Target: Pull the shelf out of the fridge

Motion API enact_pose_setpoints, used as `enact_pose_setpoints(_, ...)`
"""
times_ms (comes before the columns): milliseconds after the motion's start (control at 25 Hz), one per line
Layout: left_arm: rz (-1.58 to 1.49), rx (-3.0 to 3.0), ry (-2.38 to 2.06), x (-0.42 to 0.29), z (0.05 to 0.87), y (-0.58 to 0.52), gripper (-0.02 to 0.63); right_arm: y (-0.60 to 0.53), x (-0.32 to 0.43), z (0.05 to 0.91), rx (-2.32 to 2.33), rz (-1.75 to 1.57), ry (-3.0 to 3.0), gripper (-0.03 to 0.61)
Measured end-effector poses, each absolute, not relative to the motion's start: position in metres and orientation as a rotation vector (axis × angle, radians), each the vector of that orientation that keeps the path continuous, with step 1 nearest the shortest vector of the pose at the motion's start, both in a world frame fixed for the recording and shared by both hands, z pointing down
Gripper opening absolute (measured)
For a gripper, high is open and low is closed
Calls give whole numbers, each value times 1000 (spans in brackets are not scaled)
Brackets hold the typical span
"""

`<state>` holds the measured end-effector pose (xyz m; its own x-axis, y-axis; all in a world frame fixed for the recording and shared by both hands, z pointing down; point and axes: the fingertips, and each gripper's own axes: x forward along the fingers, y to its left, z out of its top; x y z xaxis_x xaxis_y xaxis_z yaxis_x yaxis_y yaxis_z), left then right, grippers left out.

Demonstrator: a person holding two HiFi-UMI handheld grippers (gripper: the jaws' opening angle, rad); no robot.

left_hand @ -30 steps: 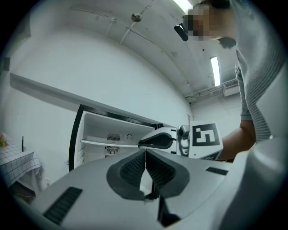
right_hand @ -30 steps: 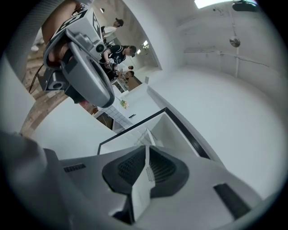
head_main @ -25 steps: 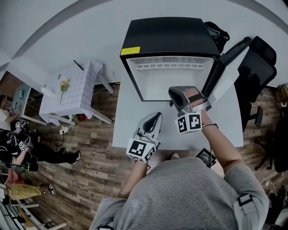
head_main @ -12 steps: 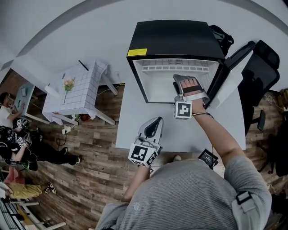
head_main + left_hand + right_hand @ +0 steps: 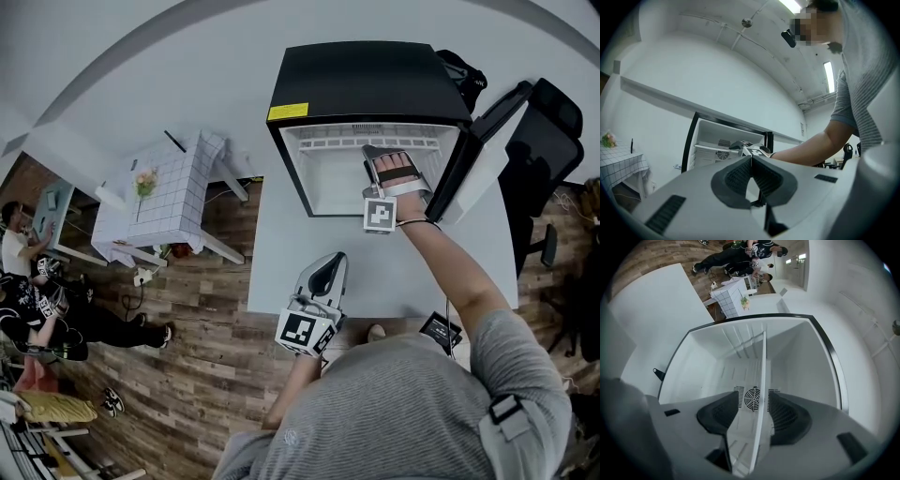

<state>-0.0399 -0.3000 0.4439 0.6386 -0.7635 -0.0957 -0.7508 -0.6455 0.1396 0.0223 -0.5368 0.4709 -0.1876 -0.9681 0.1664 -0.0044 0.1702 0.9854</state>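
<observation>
A small black fridge (image 5: 366,70) stands open on a white table (image 5: 281,272), its door (image 5: 478,150) swung to the right. My right gripper (image 5: 386,159) reaches into the white interior, turned on its side. In the right gripper view the thin clear shelf (image 5: 761,380) runs edge-on between the jaws of the right gripper (image 5: 757,401). The jaws stand wide, with a gap between the left pad and the shelf. My left gripper (image 5: 328,267) hovers over the table short of the fridge. Its pads meet in the left gripper view (image 5: 751,161), with nothing between them.
A black office chair (image 5: 544,141) stands right of the fridge door. A small table with a checked cloth (image 5: 164,192) stands on the wooden floor to the left, with seated people (image 5: 37,300) beyond. A small black device (image 5: 439,330) lies at the table's near edge.
My right gripper has travelled from above the table forward into the fridge opening. The left gripper has stayed near the table's front.
</observation>
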Motion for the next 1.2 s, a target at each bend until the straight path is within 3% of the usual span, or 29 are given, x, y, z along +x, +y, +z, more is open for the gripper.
enact_pose_setpoints(1200,-154,2695,-1305,-53,464,-298,12,-637,45,487,1042,-1155,-1231,193)
